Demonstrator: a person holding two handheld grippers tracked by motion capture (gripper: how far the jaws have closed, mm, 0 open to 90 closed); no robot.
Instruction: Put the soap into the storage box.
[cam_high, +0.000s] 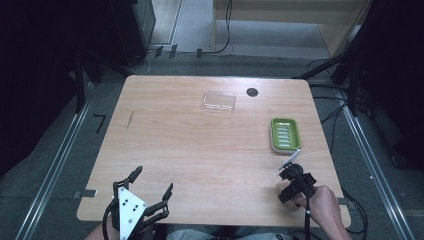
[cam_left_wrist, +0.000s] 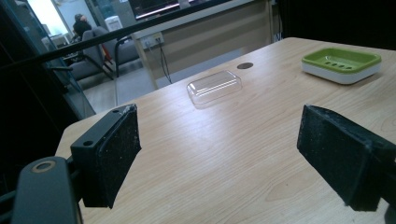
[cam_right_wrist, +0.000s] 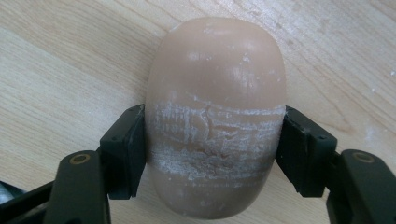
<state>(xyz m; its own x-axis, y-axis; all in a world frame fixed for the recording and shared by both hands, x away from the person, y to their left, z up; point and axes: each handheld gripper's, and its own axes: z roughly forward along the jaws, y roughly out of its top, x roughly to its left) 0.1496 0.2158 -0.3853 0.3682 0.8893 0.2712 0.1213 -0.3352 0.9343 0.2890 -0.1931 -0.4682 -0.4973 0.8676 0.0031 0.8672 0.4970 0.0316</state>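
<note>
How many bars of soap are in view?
1. The soap bar lies on the table near its right front edge, clamped between the right gripper jaws. The green soap dish looks empty.

The left black two-jaw tool (cam_high: 152, 181) rests low at the near edge, jaws spread wide. The right black two-jaw tool (cam_high: 291, 176), gripped in a hand (cam_high: 322, 202), points down with jaws clamped.

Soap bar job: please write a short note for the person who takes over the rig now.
Right gripper: shut on the soap bar, pads on both its sides, at the table's near right corner. The bar looks to rest on the wood; not lifted.
Left gripper: open, nothing between the jaws, at the near left edge.
Green soap dish: vacant, just beyond the right gripper. Clear plastic lid: far side, middle.
Done: bar gripped.
Left, probably: lift the bar, set it in the dish, perhaps add the lid.
</note>
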